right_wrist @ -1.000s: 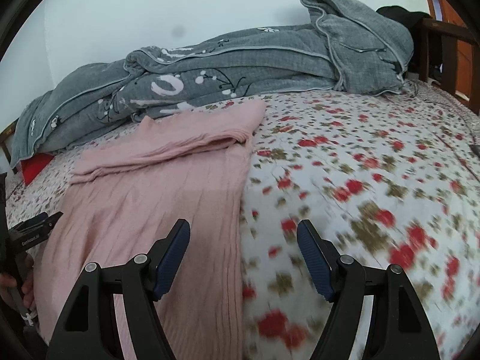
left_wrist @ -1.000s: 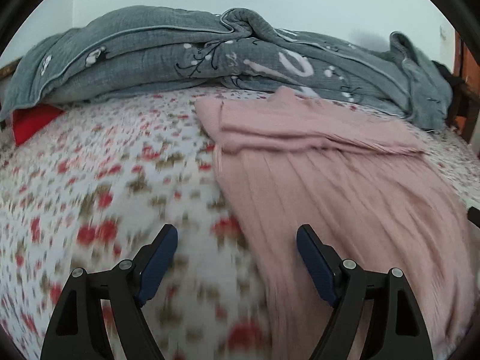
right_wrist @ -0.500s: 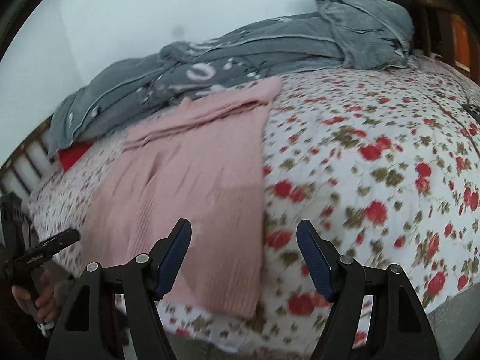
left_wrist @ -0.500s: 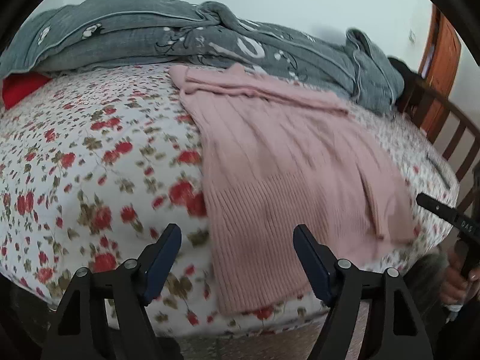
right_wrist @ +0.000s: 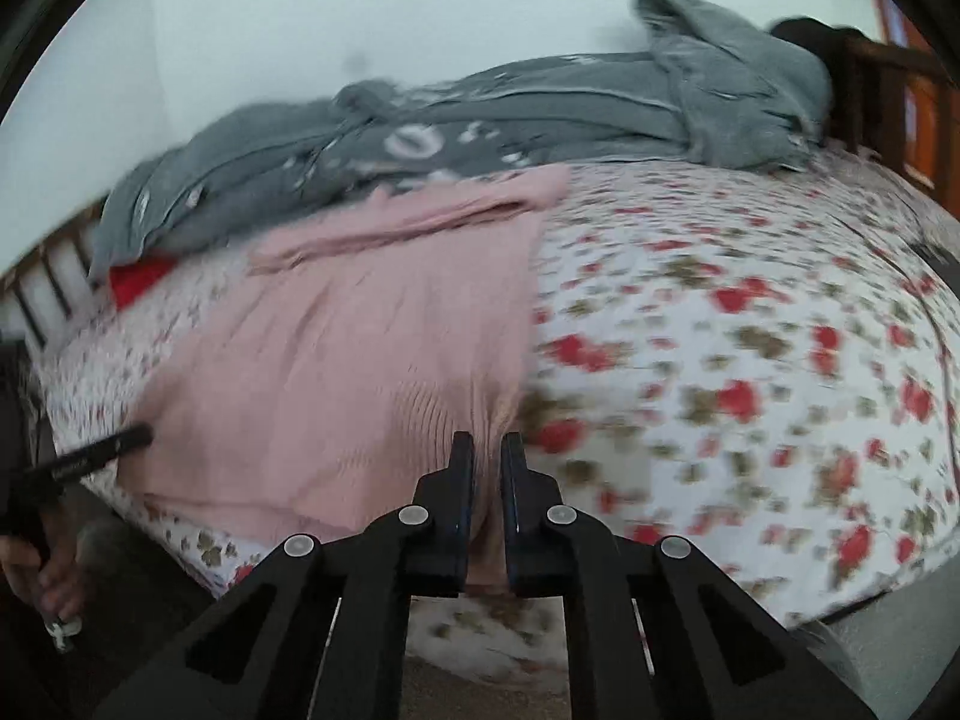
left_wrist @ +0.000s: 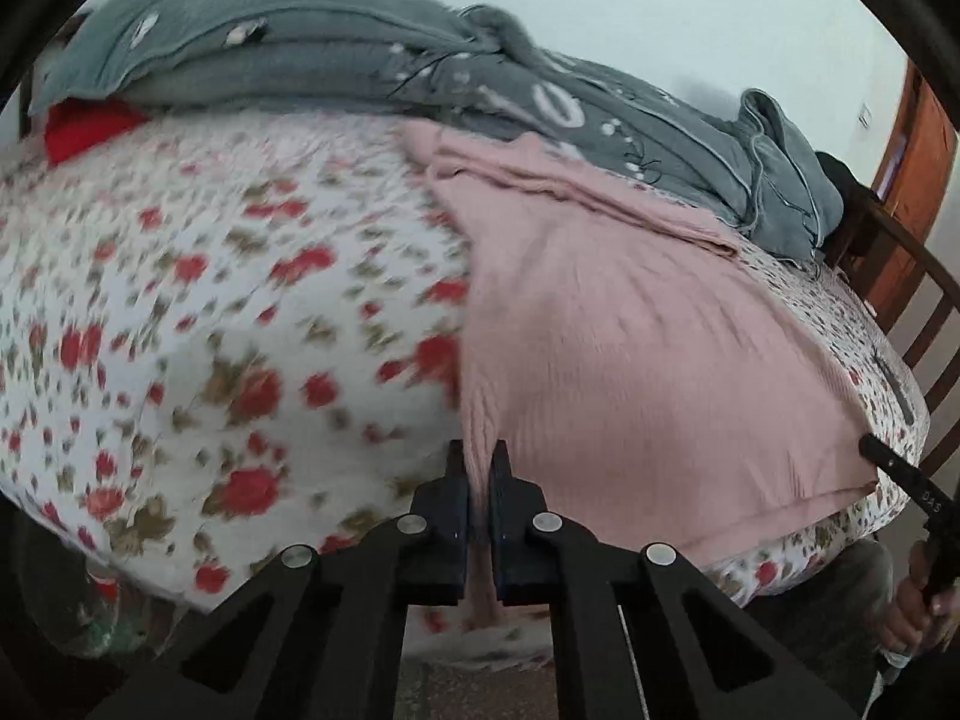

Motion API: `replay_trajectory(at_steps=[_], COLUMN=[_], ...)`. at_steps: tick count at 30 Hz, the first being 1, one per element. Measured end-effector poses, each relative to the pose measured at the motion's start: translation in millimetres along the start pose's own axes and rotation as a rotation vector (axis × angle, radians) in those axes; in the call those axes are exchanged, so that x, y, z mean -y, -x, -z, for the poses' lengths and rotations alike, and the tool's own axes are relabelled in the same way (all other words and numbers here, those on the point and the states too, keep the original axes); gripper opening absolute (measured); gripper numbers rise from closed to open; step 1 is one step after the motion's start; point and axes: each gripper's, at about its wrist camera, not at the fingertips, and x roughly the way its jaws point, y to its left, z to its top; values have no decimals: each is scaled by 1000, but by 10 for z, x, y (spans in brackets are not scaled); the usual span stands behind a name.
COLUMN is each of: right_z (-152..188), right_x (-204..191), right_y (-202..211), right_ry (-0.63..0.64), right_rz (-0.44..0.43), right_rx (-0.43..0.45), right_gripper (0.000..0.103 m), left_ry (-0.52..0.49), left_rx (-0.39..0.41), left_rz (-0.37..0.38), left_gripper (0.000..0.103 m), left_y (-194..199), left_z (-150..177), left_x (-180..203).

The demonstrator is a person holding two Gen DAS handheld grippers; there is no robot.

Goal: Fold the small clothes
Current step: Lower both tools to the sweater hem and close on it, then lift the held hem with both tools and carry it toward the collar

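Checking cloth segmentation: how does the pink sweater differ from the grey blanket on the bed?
The pink sweater lies spread flat, near hem at the bed's front edge; the grey blanket is bunched in a heap along the wall. The sweater is plain ribbed knit; the blanket carries white printed marks. The sweater's near corners are pinched by the left tool and right tool; nothing grips the blanket. Both rest on the floral sheet.

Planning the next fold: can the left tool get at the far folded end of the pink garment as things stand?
Probably not straight away. The left tool is shut on the near hem corner of the pink garment. Nothing lies on the cloth between, but it would have to let go first.
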Motion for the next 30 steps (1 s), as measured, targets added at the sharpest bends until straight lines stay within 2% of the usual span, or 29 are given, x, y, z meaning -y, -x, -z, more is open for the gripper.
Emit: replay_trajectory(at_steps=[3, 6, 9, 12, 13, 14, 18, 19, 20, 21, 22, 23, 24, 26, 28, 30], right_z=[99, 147, 123, 143, 150, 162, 184, 193, 197, 198, 195, 198, 204, 219, 228, 217], right_x=[50, -13, 30, 82, 95, 98, 2, -12, -23, -20, -17, -19, -27, -67, -99, -144], right_y=[-190, -236, -257, -274, -285, -291, -315, -314, -316, -304, -302, -296, -290, -298, -310, -334], right_ry=[-15, 10, -10, -40, -52, -62, -36, -28, -28, -28, -30, -30, -26, -8, 5, 8], right_rz=[-3, 12, -16, 5, 1, -4, 17, 25, 31, 30, 16, 0, -6, 7, -1, -9], right_rx=[-75, -82, -98, -88, -85, -81, -52, -47, -48, -51, -69, -85, -96, -97, -86, -81], right_gripper=[8, 11, 21, 36, 36, 36, 36, 36, 36, 33, 21, 15, 14, 16, 32, 39], left_ry=[13, 20, 0, -18, -23, -27, -49, -69, -79, -77, -70, -57, -40, -11, 5, 6], left_rx=[-24, -41, -56, -62, -60, -58, -42, -42, -43, -43, -41, -39, -36, -29, -35, -36], left_rz=[9, 39, 74, 88, 89, 93, 75, 65, 53, 30, 25, 39, 56, 84, 110, 129], left_gripper=[7, 9, 16, 23, 27, 30, 30, 30, 24, 19, 12, 11, 11, 12, 15, 17], left_y=[-64, -78, -96, -97, -99, -101, -103, -108, -104, -94, -84, -75, -69, -65, -75, -90], left_z=[89, 123, 124, 129, 129, 131, 148, 144, 144, 152, 152, 159, 173, 189, 179, 172], left_x=[-74, -54, -38, -11, 10, 24, 80, 104, 114, 107, 87, 51, 8, -55, -75, -83])
